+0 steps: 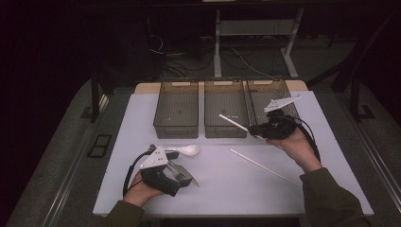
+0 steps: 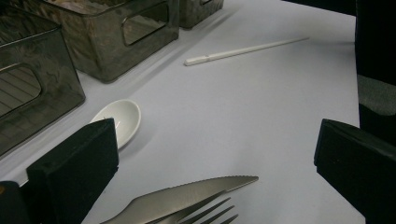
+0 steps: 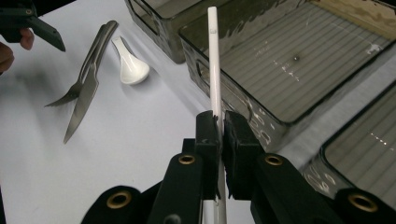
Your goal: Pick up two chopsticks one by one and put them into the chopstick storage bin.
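Nearest the high camera, two forearms come up from the bottom edge, each hand holding a gripper over the white table (image 1: 227,189). At the left, the left gripper (image 1: 188,178) sits low above the table with its jaws spread wide and nothing between the pads; in the left gripper view a knife (image 2: 187,196) and a fork (image 2: 205,215) lie side by side on the table just ahead of the jaws, untouched. Just beyond them lies a white spoon (image 1: 187,150), its bowl near the front wall of the left bin (image 1: 176,128). At the right, the right gripper (image 1: 253,130) is raised off the table in front of the bins, and its jaws are pressed tight on a white chopstick (image 1: 232,122). In the right gripper view that chopstick (image 3: 215,60) runs up from between the pads and its far end reaches over the front rim of the middle bin (image 3: 243,105). Seen from above, it slants up and left from the jaws across that bin's near right corner. A second chopstick (image 1: 262,165) lies flat on the table, well apart from the first, slanting from the table's middle toward the right forearm. Three dark see-through bins stand in a row along the table's far side; the right bin (image 1: 257,92) lies partly behind the right gripper.
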